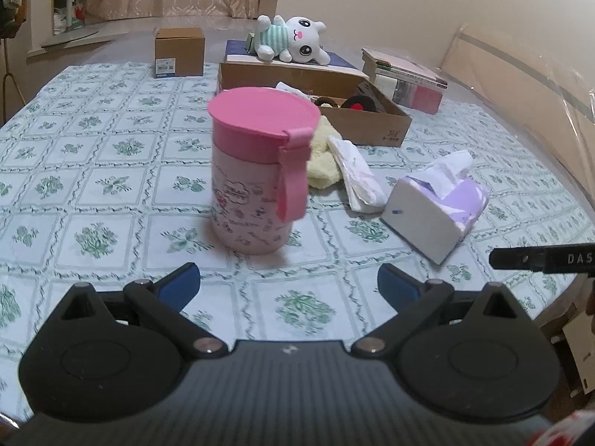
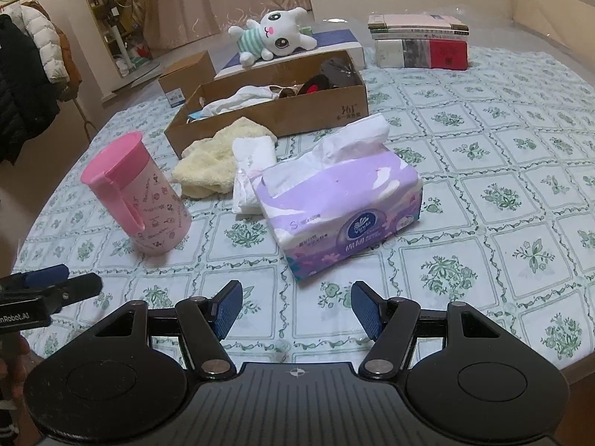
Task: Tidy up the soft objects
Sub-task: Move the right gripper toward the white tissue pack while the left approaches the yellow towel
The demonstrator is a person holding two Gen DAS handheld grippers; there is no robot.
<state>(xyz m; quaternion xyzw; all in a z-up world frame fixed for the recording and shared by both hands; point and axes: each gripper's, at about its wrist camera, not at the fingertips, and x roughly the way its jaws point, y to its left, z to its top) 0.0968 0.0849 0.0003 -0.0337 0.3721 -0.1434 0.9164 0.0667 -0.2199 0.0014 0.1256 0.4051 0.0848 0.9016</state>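
Observation:
A purple soft tissue pack (image 2: 342, 208) (image 1: 438, 208) lies on the patterned tablecloth, just ahead of my right gripper (image 2: 297, 308), which is open and holds nothing. A pink lidded cup (image 1: 260, 174) (image 2: 137, 197) stands upright just ahead of my left gripper (image 1: 288, 286), also open and holding nothing. Behind them lie a yellow fluffy towel (image 2: 219, 156) (image 1: 323, 160) and a white wrapped cloth packet (image 2: 253, 167) (image 1: 359, 174), touching each other. An open cardboard box (image 2: 319, 111) (image 1: 375, 122) behind them holds white cloth and dark items. A white plush toy (image 2: 275, 37) (image 1: 293, 37) lies on a blue-topped box.
A small closed carton (image 1: 179, 52) stands at the back left. A stack of books (image 2: 420, 42) (image 1: 405, 81) sits at the back right. Coats (image 2: 22, 70) hang left of the table. The other gripper's tip shows at each view's edge (image 1: 543, 258) (image 2: 48, 290).

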